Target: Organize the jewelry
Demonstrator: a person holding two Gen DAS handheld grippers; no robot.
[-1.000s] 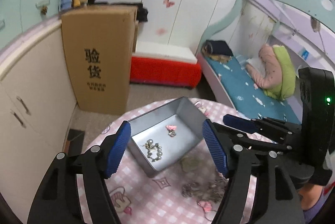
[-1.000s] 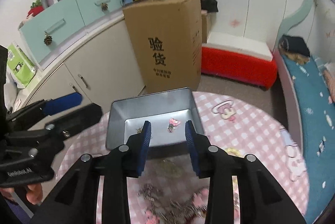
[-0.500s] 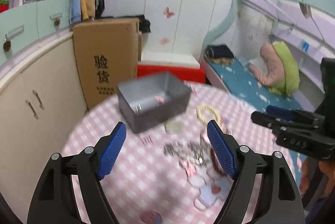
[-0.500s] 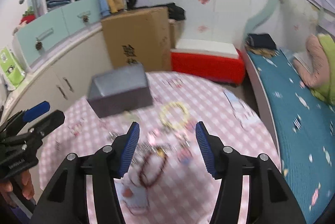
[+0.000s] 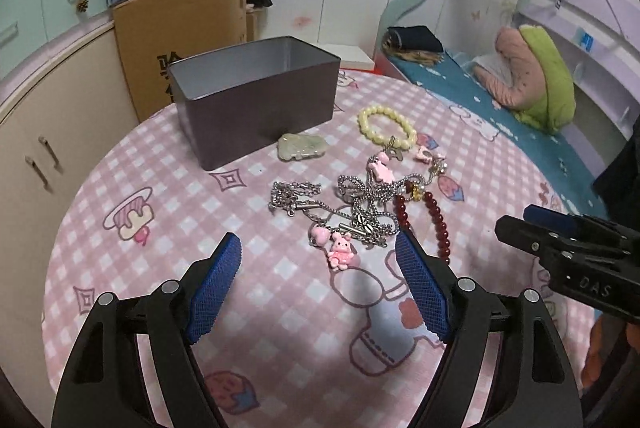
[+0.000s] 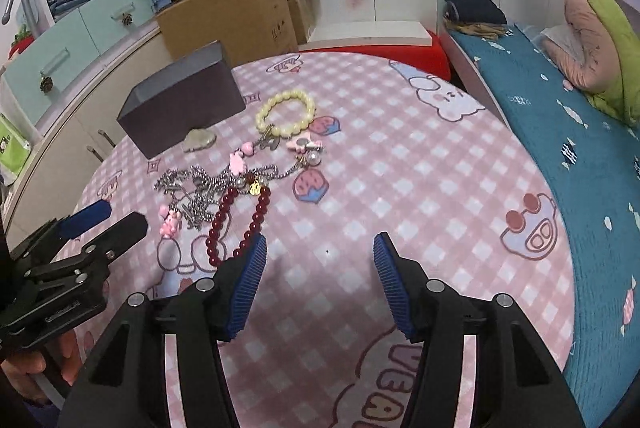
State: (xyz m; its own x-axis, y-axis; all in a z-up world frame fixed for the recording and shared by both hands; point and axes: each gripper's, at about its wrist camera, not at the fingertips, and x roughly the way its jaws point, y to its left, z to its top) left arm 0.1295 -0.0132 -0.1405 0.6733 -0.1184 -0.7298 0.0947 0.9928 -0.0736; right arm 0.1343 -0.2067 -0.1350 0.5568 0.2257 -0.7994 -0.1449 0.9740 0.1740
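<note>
Your left hand-held gripper (image 5: 318,278) and right hand-held gripper (image 6: 320,282) stood apart, empty; tangled silver chains (image 5: 352,203) risked dragging the red bracelet (image 5: 430,220) along

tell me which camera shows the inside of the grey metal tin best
The left wrist view: the grey metal tin shows its open top and inner walls. The right wrist view shows only its outer walls.
</note>
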